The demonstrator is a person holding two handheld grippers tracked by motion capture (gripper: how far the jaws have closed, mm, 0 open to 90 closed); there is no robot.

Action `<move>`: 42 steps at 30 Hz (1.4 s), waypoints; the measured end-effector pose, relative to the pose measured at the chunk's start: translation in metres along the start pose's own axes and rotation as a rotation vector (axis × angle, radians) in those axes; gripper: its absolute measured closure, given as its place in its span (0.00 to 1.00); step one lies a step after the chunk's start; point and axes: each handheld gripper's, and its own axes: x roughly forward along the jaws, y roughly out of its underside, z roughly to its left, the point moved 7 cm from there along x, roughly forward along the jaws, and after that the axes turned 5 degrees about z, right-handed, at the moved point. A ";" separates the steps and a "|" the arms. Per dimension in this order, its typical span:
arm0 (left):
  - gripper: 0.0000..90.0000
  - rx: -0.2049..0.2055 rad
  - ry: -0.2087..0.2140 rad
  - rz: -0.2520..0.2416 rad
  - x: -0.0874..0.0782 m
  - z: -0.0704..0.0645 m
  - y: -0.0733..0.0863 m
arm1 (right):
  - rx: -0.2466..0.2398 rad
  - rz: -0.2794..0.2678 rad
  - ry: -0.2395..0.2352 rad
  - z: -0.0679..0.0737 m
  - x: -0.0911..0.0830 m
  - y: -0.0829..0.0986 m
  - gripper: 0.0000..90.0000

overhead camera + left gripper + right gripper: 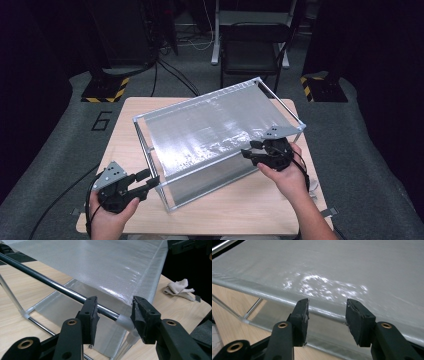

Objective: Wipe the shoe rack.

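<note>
A metal-tube rack [150,150] with translucent grey fabric shelves [210,127] stands askew on the wooden table [240,210]. My left gripper [151,181] is at the rack's near left corner. In the left gripper view it [113,308] is open, its jaws on either side of the dark top rod [57,286] beside the white corner joint [123,322]. My right gripper [249,153] is at the top shelf's near edge, towards the right. It [327,308] is open, and the fabric-covered edge rail [262,293] runs between its jaws.
A crumpled white cloth [178,288] lies on the table to the right of the rack. A black chair [250,50] and stands with yellow-black bases [105,90] are on the floor beyond the table. Bare tabletop lies in front of the rack.
</note>
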 end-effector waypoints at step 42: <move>0.38 -0.013 -0.113 -0.023 0.026 0.053 -0.030 | -0.012 -0.023 -0.021 0.018 -0.010 0.015 0.54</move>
